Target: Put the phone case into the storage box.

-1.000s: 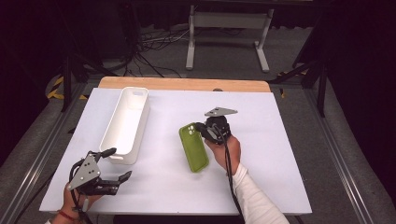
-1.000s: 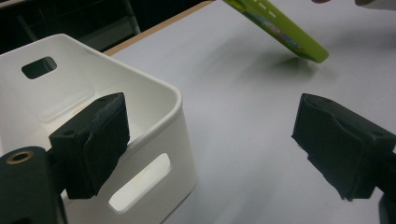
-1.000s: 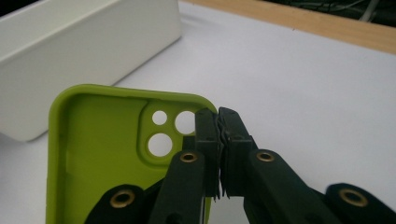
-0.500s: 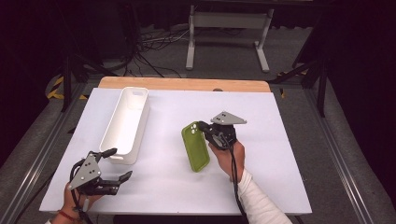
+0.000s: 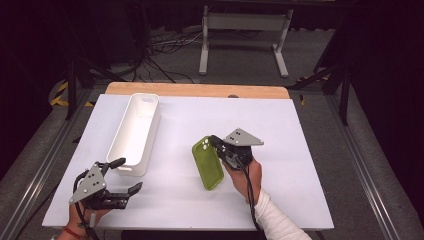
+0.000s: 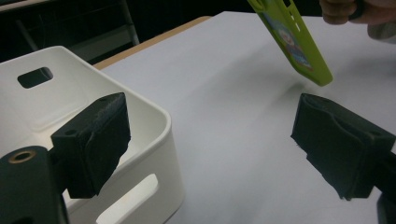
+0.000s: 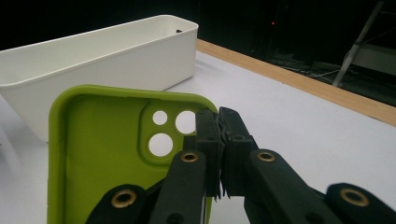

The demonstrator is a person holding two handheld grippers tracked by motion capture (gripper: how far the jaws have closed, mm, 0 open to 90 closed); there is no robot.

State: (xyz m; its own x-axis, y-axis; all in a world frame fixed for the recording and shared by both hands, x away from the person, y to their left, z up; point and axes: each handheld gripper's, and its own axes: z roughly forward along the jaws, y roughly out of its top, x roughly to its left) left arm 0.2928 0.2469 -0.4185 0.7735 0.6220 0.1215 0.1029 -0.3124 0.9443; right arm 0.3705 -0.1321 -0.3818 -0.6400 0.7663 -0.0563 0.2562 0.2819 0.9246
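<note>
Right gripper [image 5: 216,142]: we clamp the green phone case [image 5: 208,163] by its edge, lifted off the bench [image 5: 300,150].
Left gripper [image 5: 125,176]: we hold it wide, empty, beside the white bin [image 5: 135,134].

My white worktop [image 5: 310,130], wooden strip [image 5: 197,90] along far edge. Grey carpet floor [image 5: 320,55] beyond, black cables [image 5: 160,47], grey metal stand [image 5: 242,22]. Surroundings dark.

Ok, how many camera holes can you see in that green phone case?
3. All sit in the raised corner of the green phone case beside the right tool pinching its edge: two side by side on top, one below.
</note>
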